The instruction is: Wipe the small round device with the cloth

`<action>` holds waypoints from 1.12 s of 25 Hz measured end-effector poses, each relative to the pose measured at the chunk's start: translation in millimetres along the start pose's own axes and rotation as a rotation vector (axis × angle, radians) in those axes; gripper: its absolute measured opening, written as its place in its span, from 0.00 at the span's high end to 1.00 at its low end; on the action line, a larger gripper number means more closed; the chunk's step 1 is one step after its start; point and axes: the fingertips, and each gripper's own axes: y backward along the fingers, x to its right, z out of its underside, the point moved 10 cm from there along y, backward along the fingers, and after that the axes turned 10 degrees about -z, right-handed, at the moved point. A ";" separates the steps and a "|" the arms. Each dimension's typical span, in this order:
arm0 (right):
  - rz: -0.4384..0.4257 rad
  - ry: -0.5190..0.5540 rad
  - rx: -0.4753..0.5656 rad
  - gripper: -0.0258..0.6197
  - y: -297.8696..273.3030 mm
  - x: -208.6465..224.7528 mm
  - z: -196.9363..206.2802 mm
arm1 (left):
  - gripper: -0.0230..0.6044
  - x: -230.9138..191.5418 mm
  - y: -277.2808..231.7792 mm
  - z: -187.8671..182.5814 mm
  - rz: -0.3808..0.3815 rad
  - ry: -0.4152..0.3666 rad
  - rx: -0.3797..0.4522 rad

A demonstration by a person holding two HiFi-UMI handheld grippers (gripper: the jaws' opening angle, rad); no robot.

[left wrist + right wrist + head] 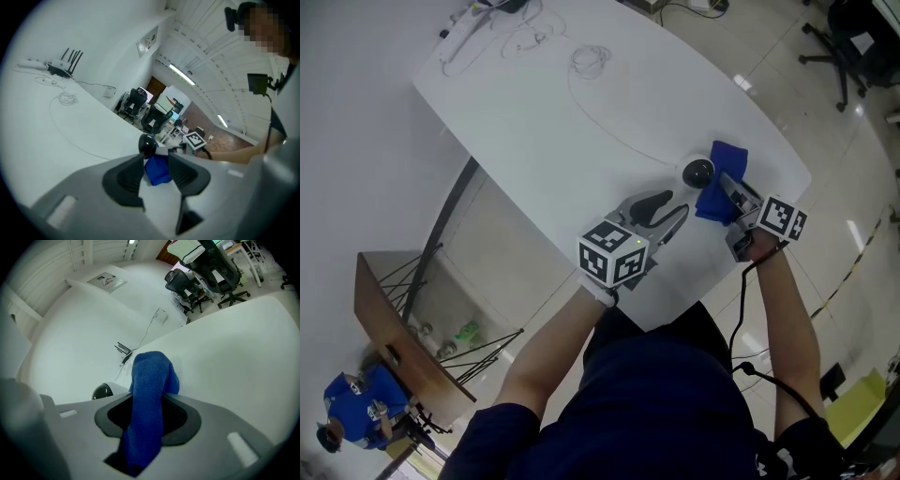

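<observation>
A white table (581, 131) with rounded corners fills the middle of the head view and stands on a pale, glossy floor (356, 141). The room is a bright office with white walls and strip lights on the ceiling. Black office chairs (853, 37) stand beyond the table's right side. At the far end of the table lie loose white cables (589, 60), and a router (63, 68) with upright black antennas stands there. One thin cable curves across the tabletop towards the near end.

The device (698, 172) sits on the near right part of the table, close to its edge. It is small and round, a glossy black dome on a white base.

The cloth (719, 183) is bright blue, with a soft towelling weave. It hangs just to the right of the device. No view shows whether the two touch.

The right gripper (733, 195) has its jaws clenched on the cloth, which runs up between the dark pads and folds over beyond their tips.

The left gripper (667, 214) rests low over the table, just in front of the device. Its jaws stand apart with nothing between the pads. Device and cloth show beyond the gap.
</observation>
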 end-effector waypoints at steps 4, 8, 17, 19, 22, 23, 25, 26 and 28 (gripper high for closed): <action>0.026 0.051 0.025 0.72 3.6 -7.2 -1.5 | 0.70 4.3 12.2 4.9 -0.014 0.009 0.014; 0.038 0.194 0.075 0.72 16.3 -41.0 -8.2 | 0.71 6.3 24.8 5.1 -0.035 -0.010 0.029; 0.076 0.692 -0.035 0.72 13.9 -122.3 -8.3 | 0.72 15.1 35.8 -1.1 -0.094 -0.142 0.029; 0.123 0.910 -0.168 0.72 4.6 -136.3 -0.4 | 0.72 19.7 32.1 -4.5 -0.098 -0.203 0.022; 0.121 1.140 -0.336 0.72 -9.7 -159.3 12.8 | 0.72 24.0 22.7 -6.1 -0.111 -0.282 0.000; 0.107 1.173 -0.370 0.72 -13.4 -164.4 15.0 | 0.72 23.8 18.4 -5.5 -0.119 -0.313 -0.010; 0.087 1.188 -0.404 0.72 -17.0 -166.6 13.2 | 0.72 20.0 7.7 -2.4 -0.135 -0.378 -0.033; 0.082 1.176 -0.405 0.72 -16.7 -165.0 9.3 | 0.72 18.0 2.4 -0.7 -0.137 -0.399 -0.045; 0.076 1.119 -0.384 0.72 -13.2 -157.7 -3.2 | 0.72 14.2 -5.9 1.1 -0.132 -0.406 -0.067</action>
